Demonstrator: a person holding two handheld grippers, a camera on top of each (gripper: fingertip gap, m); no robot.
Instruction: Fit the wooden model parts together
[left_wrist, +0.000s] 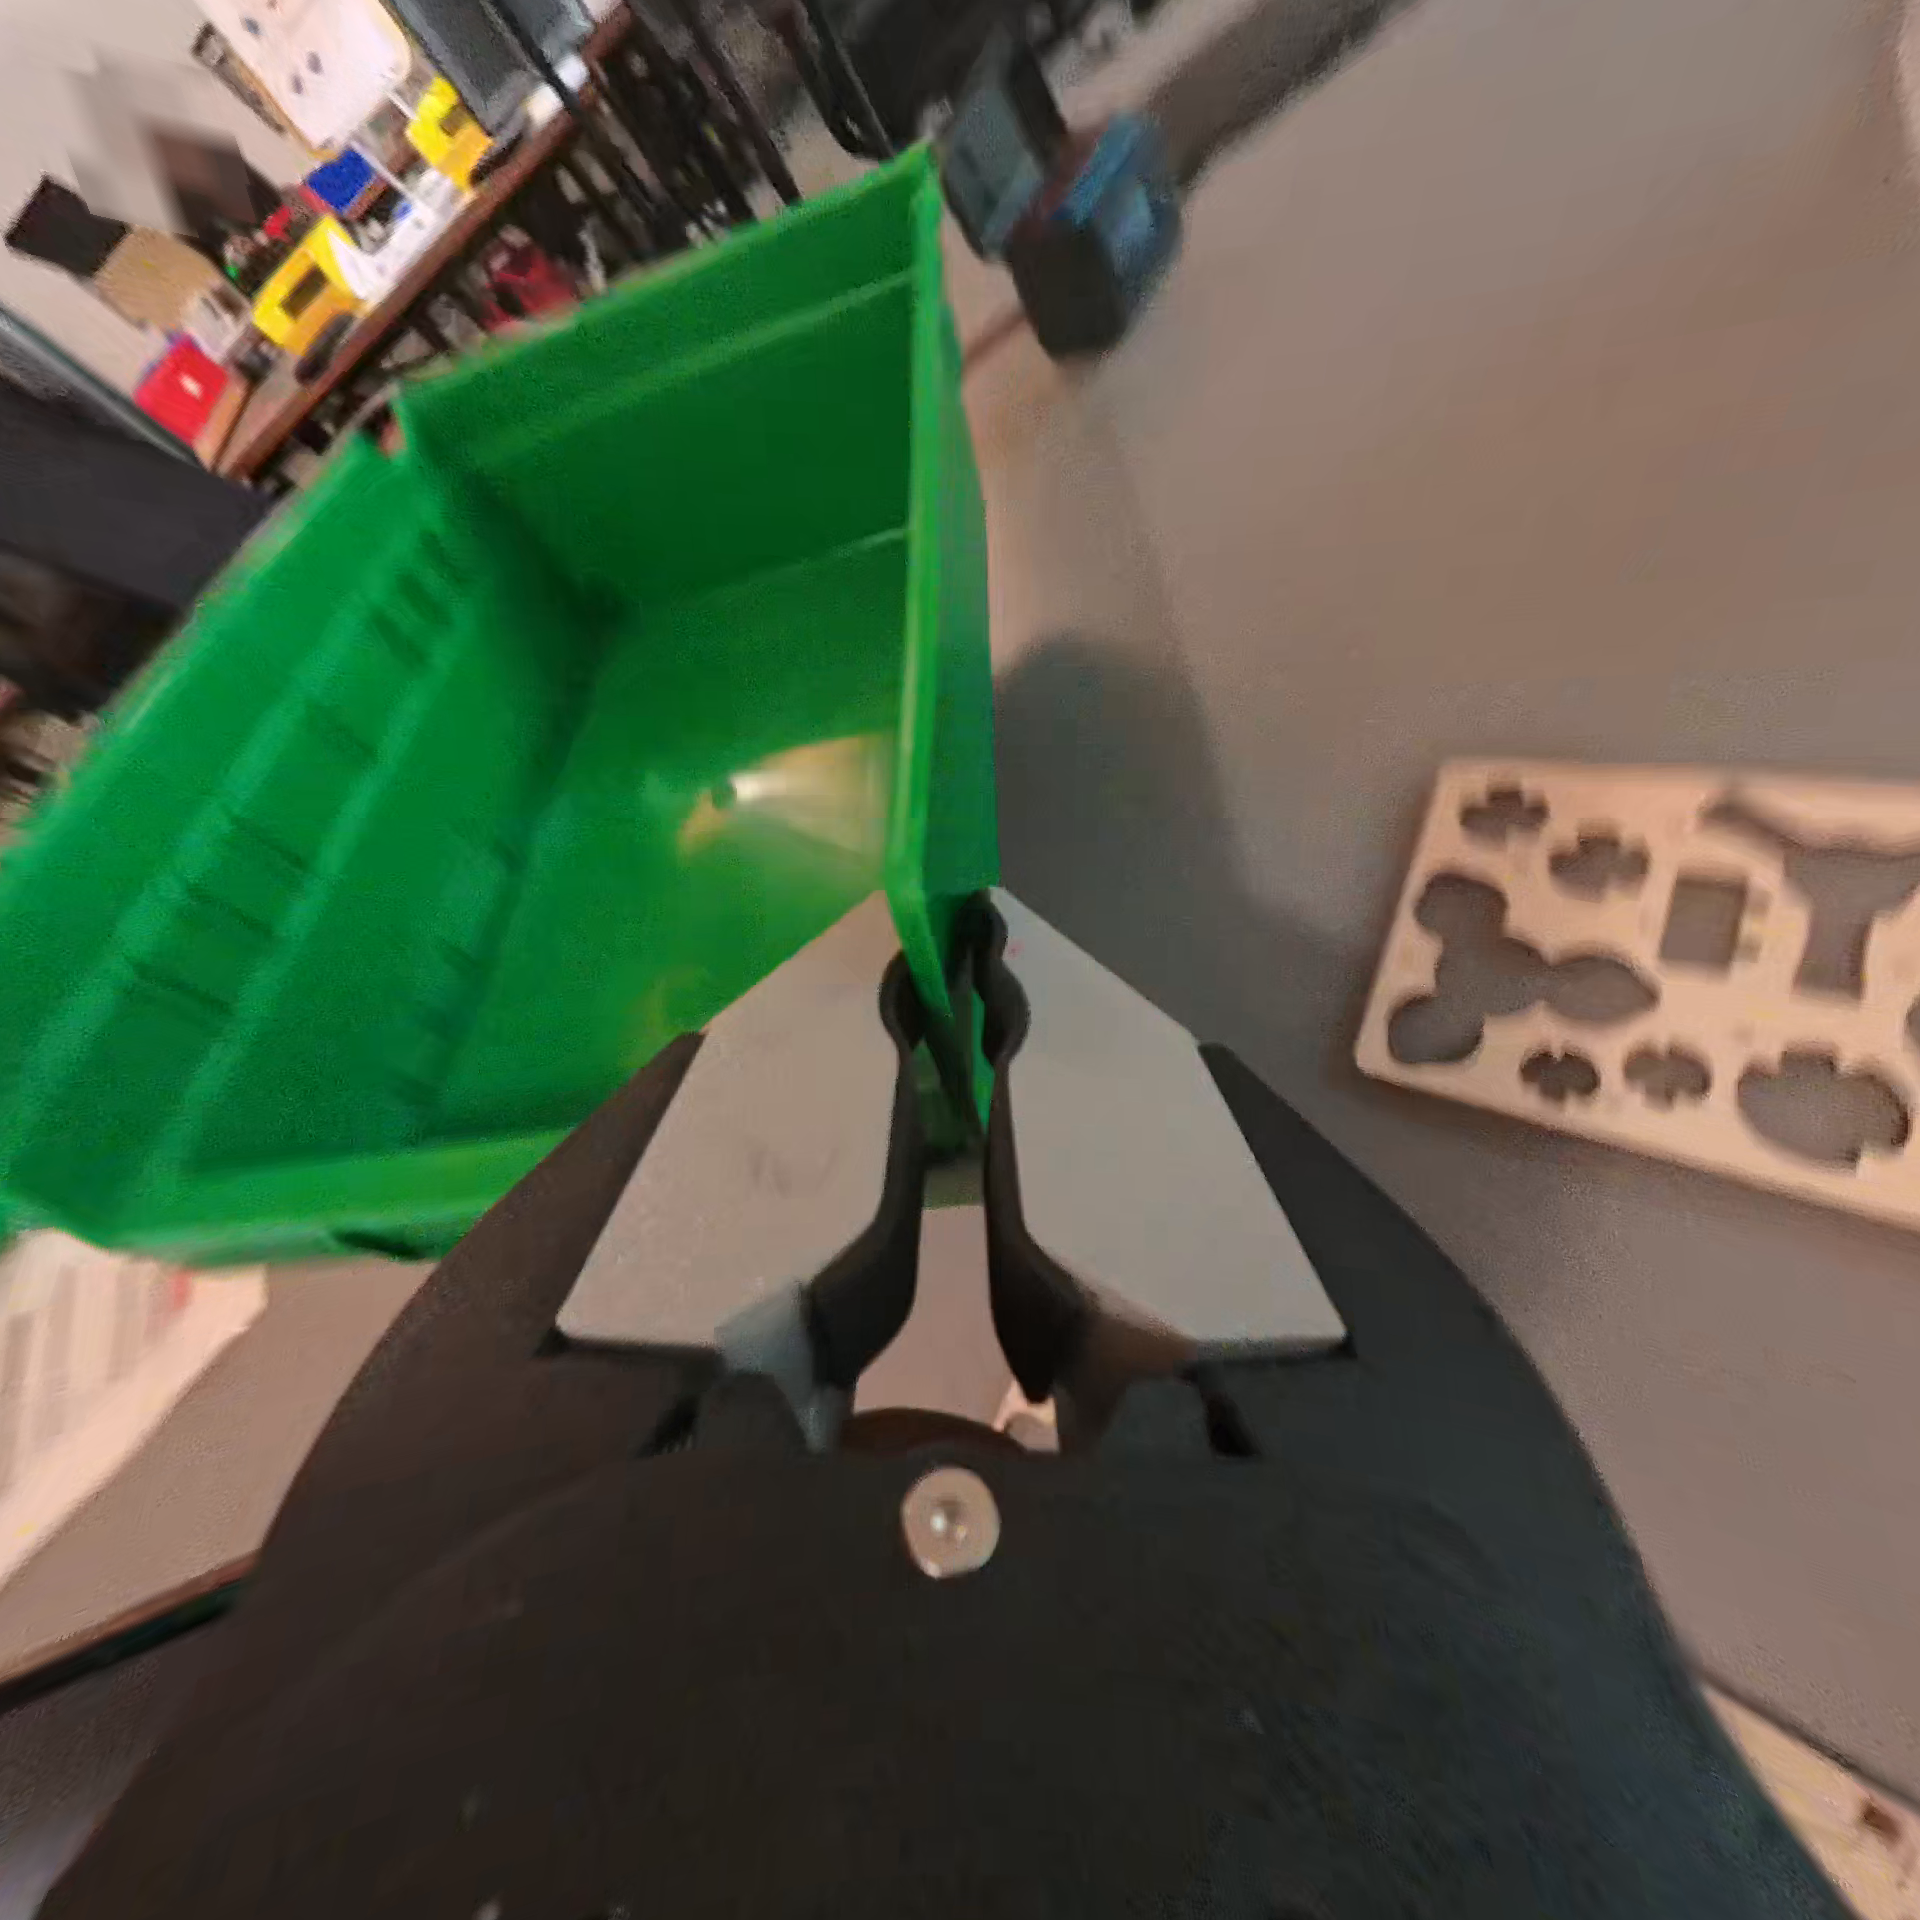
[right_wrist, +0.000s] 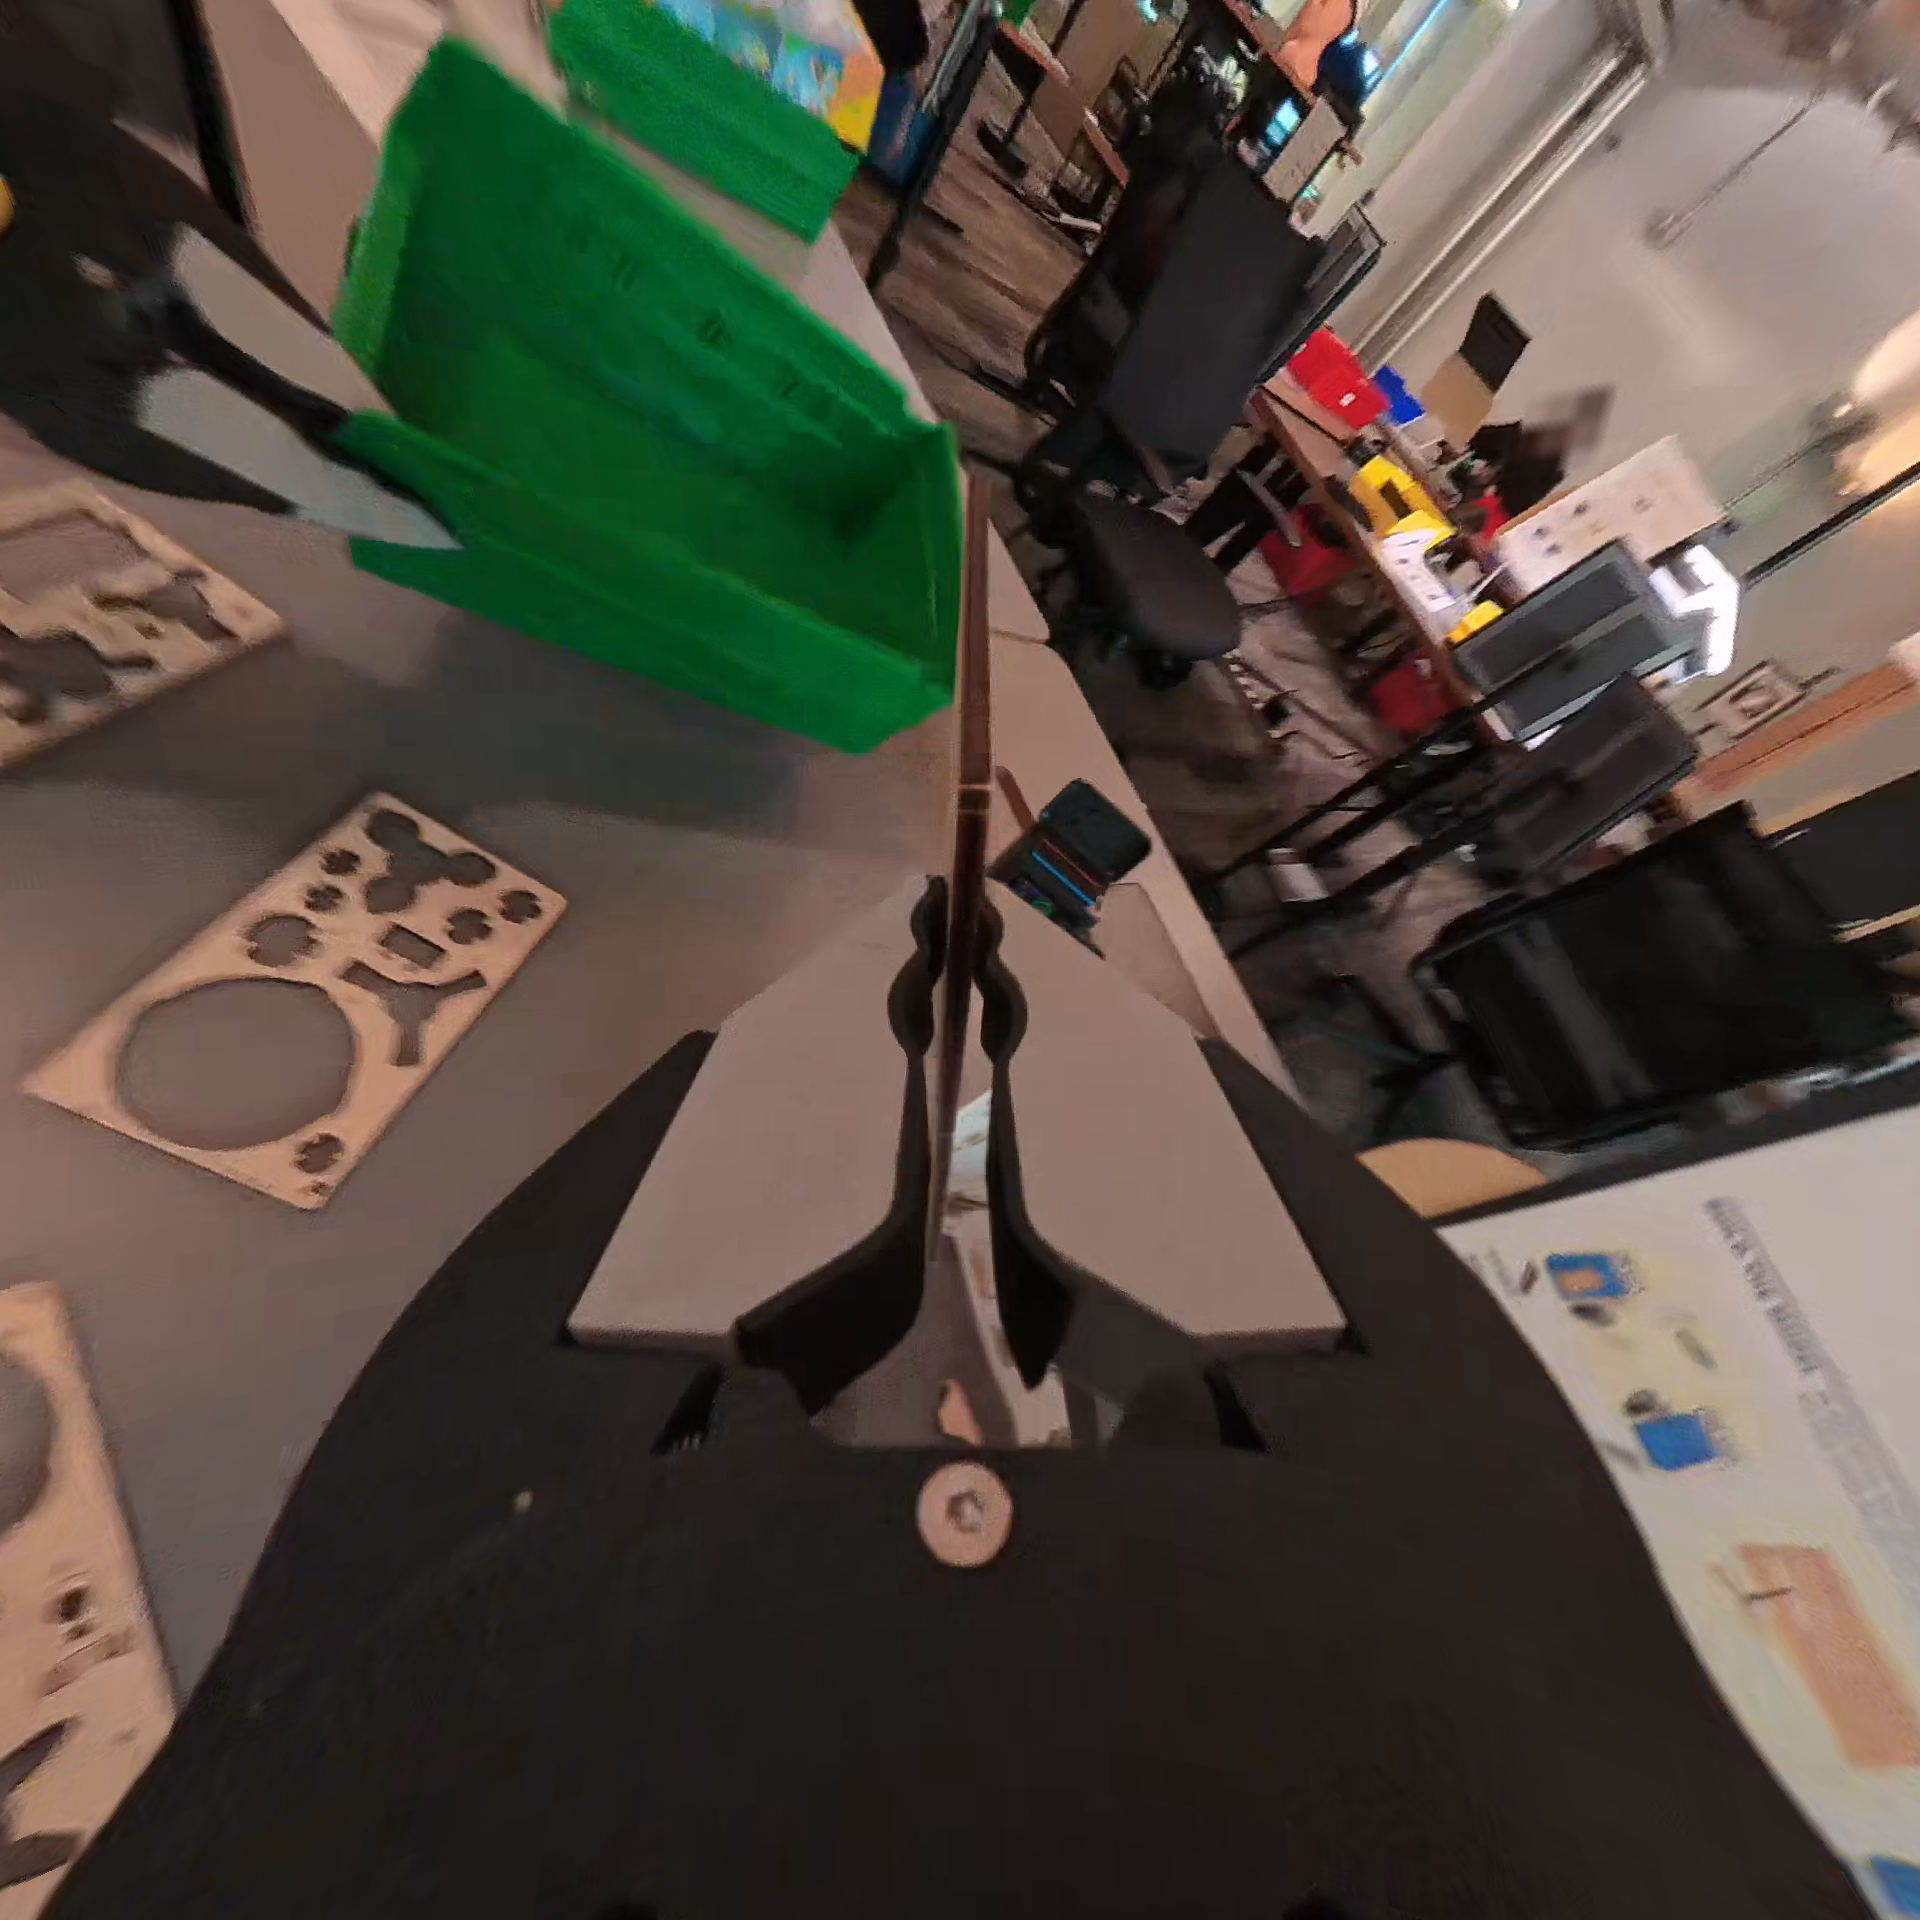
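Note:
My left gripper is shut on the side wall of a green plastic bin and holds it tilted above the grey table; the bin looks empty inside. The same bin and the left gripper show in the right wrist view at upper left. My right gripper is shut on a thin flat wooden sheet, seen edge-on, which stands up past the fingertips. Punched-out wooden sheets with cut-out holes lie on the table.
Two more punched wooden sheets lie at the left edge. A printed instruction sheet lies at the right. A small dark blue device sits near the table's far edge. Chairs, desks and coloured bins stand beyond. There is about 30 cm between the tips of the two grippers.

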